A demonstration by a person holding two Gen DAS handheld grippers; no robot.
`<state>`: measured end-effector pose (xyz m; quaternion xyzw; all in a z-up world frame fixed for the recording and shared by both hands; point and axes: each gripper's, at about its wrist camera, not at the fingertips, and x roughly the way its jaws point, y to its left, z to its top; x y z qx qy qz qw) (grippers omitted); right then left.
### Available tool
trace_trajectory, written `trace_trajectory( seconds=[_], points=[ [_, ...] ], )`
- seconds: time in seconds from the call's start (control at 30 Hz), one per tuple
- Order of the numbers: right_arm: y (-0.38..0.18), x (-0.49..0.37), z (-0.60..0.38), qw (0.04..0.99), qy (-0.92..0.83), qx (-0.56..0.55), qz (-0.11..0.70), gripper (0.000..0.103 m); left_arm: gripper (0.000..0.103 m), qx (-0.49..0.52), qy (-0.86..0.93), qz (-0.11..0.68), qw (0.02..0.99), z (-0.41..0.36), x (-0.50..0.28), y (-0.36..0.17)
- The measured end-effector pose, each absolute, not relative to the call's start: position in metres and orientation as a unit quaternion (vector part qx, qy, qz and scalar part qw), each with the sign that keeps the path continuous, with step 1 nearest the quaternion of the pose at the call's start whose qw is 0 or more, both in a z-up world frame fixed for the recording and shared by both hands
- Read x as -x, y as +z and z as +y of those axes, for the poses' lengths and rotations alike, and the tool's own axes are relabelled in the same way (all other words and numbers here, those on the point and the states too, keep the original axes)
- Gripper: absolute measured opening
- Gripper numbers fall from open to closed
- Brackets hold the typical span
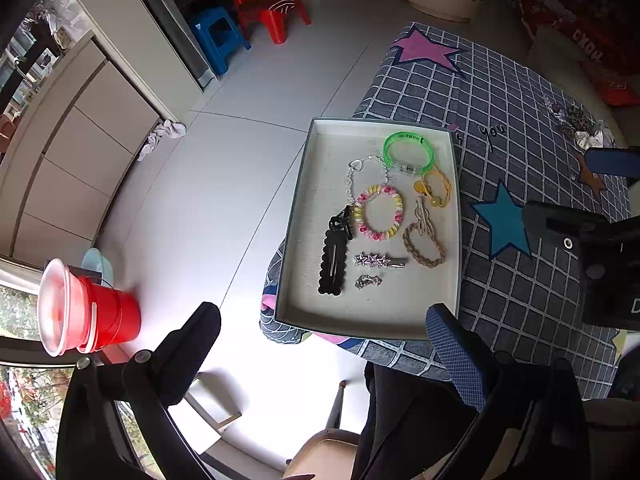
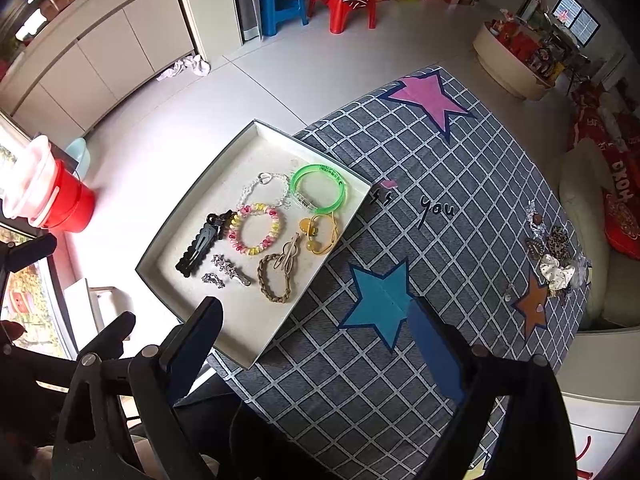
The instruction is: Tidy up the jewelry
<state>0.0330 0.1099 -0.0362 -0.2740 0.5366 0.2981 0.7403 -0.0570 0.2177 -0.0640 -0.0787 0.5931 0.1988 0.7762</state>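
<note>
Only in the right wrist view is a heap of loose accessories (image 2: 554, 252) seen plainly, at right of the frame on the checked cloth (image 2: 460, 240). The white tray (image 1: 304, 216), at frame centre, overhangs the cloth's edge and holds a green bangle (image 1: 408, 152), a pink-yellow coil bracelet (image 1: 380, 212), and a black clip (image 1: 332, 264). The left gripper (image 1: 324, 320) and right gripper (image 2: 316, 316) are both spread, nothing held.

The bench (image 2: 460, 184) is covered by a grey checked cloth (image 2: 360, 380) printed with stars. A shallow white tray (image 2: 256, 344) is set at one edge — partly overhanging — and loose hair accessories (image 2: 556, 256) are heaped well apart, near the opposite edge.
</note>
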Motion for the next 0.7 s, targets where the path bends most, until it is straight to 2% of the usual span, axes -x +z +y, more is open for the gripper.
trace_trajectory(
  seconds=[0.7],
  points=[
    [-0.0374, -0.0327, 0.1109, 0.739, 0.299, 0.274, 0.538, 0.094, 0.103, 0.079, 0.199, 0.593, 0.776, 0.2183, 0.0571, -0.0646]
  ],
)
